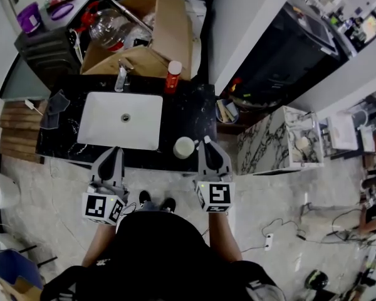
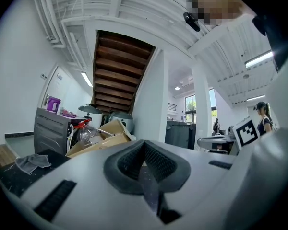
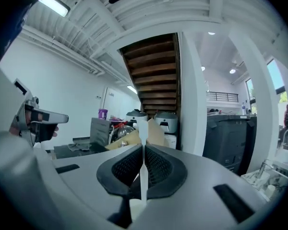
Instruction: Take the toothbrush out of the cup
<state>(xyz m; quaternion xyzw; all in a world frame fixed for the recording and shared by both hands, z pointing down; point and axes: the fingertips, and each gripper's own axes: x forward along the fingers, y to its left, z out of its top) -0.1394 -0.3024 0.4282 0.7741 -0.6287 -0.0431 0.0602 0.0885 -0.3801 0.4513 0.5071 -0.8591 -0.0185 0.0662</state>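
Note:
A white cup (image 1: 183, 147) stands near the front edge of the black counter (image 1: 188, 108), right of the sink. My right gripper (image 1: 207, 142) hovers just right of the cup. In the right gripper view the right gripper (image 3: 143, 147) is shut on a thin white toothbrush (image 3: 141, 128) that stands upright between the pads, its top poking above them. Whether its lower end is still in the cup is hidden. My left gripper (image 1: 116, 150) is at the counter's front edge before the sink. In the left gripper view the left gripper (image 2: 145, 145) has its pads together with nothing between them.
A white sink basin (image 1: 120, 119) with a faucet (image 1: 120, 79) fills the counter's middle. An orange bottle (image 1: 173, 76) stands behind it and a grey cloth (image 1: 55, 108) lies at the left. A cardboard box (image 1: 151, 36) sits behind, a marble cabinet (image 1: 277, 140) to the right.

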